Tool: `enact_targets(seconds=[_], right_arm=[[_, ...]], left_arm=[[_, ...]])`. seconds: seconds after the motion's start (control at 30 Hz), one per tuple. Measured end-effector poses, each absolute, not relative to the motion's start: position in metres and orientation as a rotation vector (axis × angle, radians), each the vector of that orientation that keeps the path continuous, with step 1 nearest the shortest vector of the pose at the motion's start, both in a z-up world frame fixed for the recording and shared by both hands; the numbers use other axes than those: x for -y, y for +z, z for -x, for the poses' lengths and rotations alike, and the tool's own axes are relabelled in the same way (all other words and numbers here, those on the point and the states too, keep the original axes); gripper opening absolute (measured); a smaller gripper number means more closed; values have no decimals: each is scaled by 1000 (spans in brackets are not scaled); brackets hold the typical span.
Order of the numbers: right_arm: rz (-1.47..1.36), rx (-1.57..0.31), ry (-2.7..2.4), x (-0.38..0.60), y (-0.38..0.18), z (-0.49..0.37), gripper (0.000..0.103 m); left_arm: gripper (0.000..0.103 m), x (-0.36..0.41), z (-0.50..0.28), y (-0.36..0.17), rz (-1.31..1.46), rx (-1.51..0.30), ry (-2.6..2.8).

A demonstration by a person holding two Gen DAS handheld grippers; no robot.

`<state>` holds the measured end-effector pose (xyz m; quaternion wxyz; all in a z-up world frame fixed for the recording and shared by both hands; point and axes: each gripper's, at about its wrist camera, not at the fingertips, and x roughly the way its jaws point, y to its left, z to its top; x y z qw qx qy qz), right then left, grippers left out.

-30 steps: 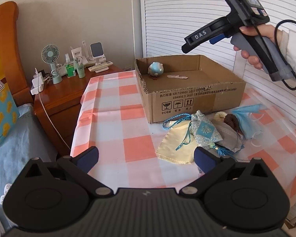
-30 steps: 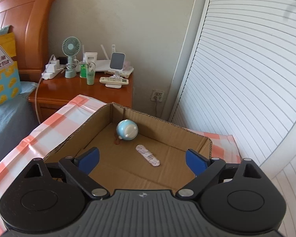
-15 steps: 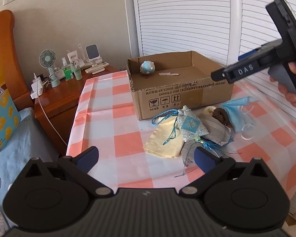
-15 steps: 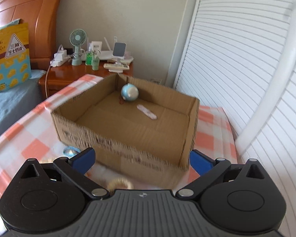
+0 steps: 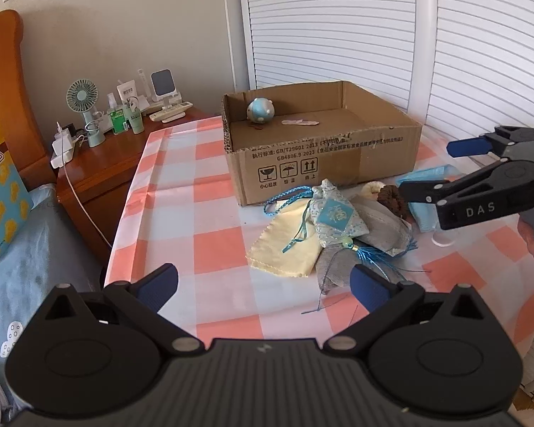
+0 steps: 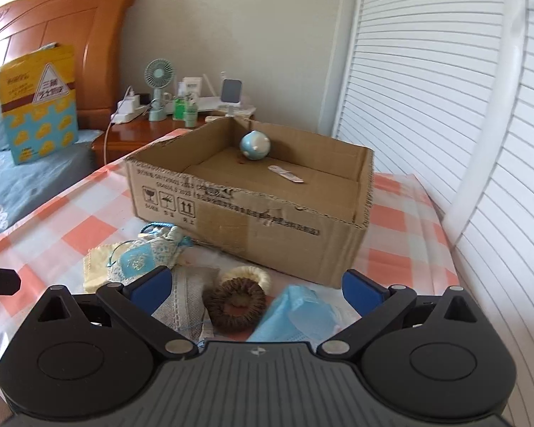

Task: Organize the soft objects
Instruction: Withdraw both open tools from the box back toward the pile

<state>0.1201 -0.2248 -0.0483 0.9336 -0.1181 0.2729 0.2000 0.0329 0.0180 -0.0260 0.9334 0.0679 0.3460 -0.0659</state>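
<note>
A heap of soft things lies in front of the cardboard box (image 5: pixel 324 163) (image 6: pixel 252 213): a patterned sachet (image 5: pixel 336 215) (image 6: pixel 149 254) with blue cord, a yellow cloth (image 5: pixel 284 254), a grey pouch (image 5: pixel 377 231), a brown scrunchie (image 6: pixel 236 302) (image 5: pixel 391 195), a cream scrunchie (image 6: pixel 245 272) and a blue face mask (image 6: pixel 295 315) (image 5: pixel 425 178). Inside the box sit a blue plush ball (image 5: pixel 260 109) (image 6: pixel 254 145) and a small strip (image 6: pixel 284 174). My right gripper (image 6: pixel 256 286) (image 5: pixel 427 169) stands open just above the scrunchies and mask. My left gripper (image 5: pixel 263 284) is open and empty, short of the heap.
The checked tablecloth (image 5: pixel 181 192) covers the table. A wooden nightstand (image 5: pixel 99 163) at the left carries a small fan (image 5: pixel 83 98), bottles and a power strip. A bed with a yellow-blue bag (image 6: pixel 37 103) lies beyond. Louvred doors (image 5: pixel 338 28) stand behind the box.
My right gripper has come back from over the box and down to the heap in front of it. The left gripper has drawn back a little.
</note>
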Motion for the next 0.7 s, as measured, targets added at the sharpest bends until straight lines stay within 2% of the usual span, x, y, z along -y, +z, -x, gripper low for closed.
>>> enact_targets(seconds=[0.5, 0.57, 0.7], right_arm=[[67, -730, 516, 245, -85, -133, 101], [48, -743, 513, 249, -88, -135, 90], [22, -748, 481, 254, -89, -140, 80]], left_arm=[[102, -16, -42, -35, -130, -743, -136], [102, -15, -43, -37, -129, -747, -142], [102, -14, -45, -40, -126, -754, -149]])
